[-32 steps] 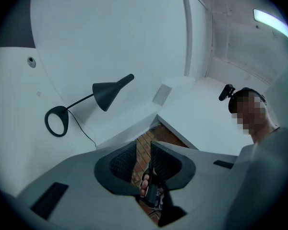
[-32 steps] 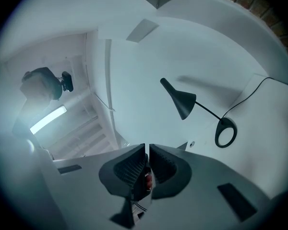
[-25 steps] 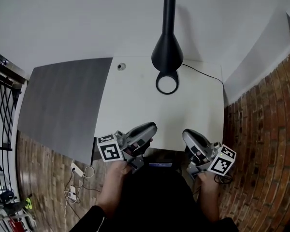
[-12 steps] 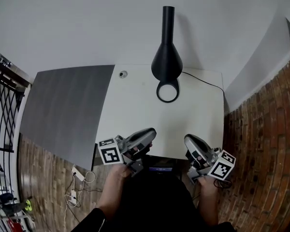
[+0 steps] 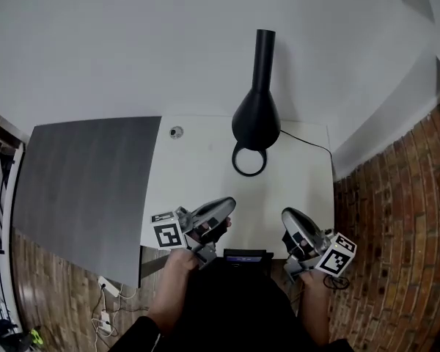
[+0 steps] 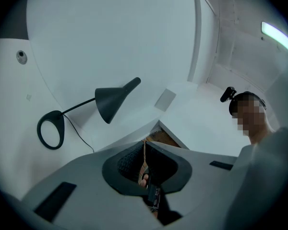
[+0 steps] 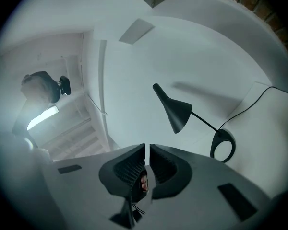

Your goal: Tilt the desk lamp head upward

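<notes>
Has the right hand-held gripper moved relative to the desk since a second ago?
Yes. The right hand-held gripper has advanced over the desk, closing toward the lamp's ring base.

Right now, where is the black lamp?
In the head view the black lamp stands toward the far side of the white desk, near the wall, a little right of centre, with a small round fitting to its left.

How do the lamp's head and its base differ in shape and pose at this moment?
The lamp head is a cone tapering to a long narrow neck; the base is an open ring. The lamp head is held clear of the white desk on a thin arm, while the base lies flat on that desk. Both are black.
</notes>
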